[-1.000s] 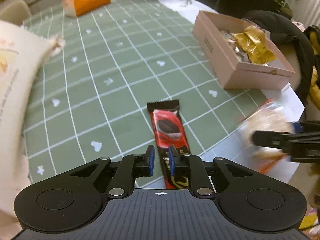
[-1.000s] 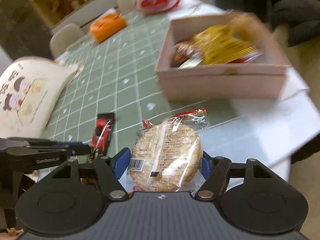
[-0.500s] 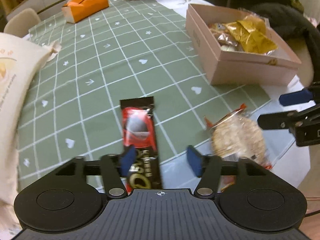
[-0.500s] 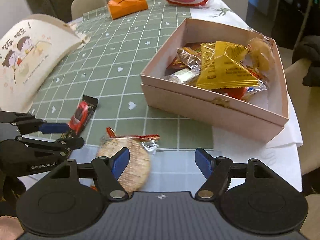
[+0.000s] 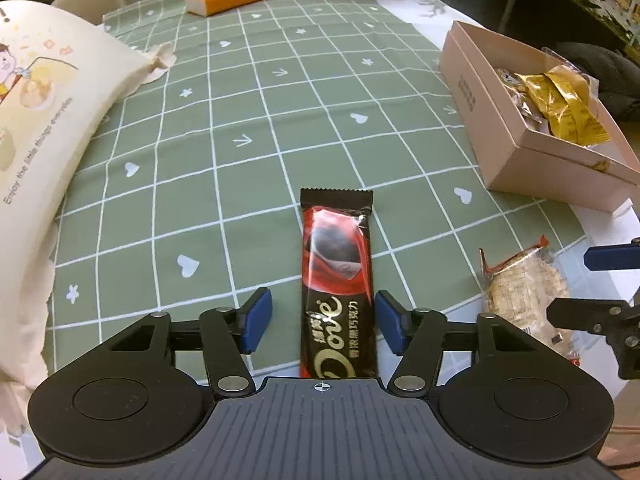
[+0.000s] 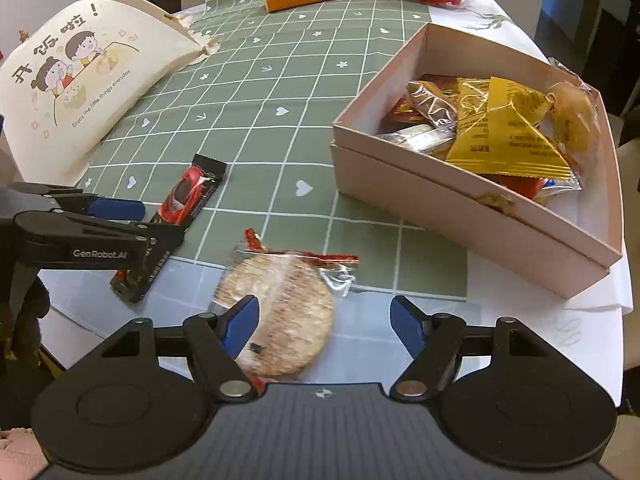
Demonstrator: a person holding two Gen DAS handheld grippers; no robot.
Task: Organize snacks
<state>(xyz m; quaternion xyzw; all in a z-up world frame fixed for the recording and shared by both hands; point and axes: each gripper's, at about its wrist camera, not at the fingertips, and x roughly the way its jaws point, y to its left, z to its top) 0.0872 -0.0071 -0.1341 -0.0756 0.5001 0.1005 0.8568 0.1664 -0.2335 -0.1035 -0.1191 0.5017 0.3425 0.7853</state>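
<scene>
Choc bar [image 5: 339, 280], red/black wrapper, lies flat on green checked cloth [image 5: 224, 128] betw spread fingers of left gripper [image 5: 320, 326], near end hidden under gripper body. Wrapped rice cracker [image 6: 280, 312] lies partly behind a pad of right gripper [image 6: 325, 326], also wide open, nothing held. Pink box [image 6: 460, 208] of snacks sits to the right, far corner cut off.

The chocolate bar [image 5: 340, 280] lay flat on the tablecloth [image 5: 256, 120], between the spread fingers of the left gripper [image 5: 320, 322]. The wrapped rice cracker [image 6: 280, 312] lay to its right, near the table edge. The snack box [image 6: 472, 208] stood farther right, holding wrapped snacks [image 6: 500, 132]. The cloth bag [image 5: 44, 128] lay left
</scene>
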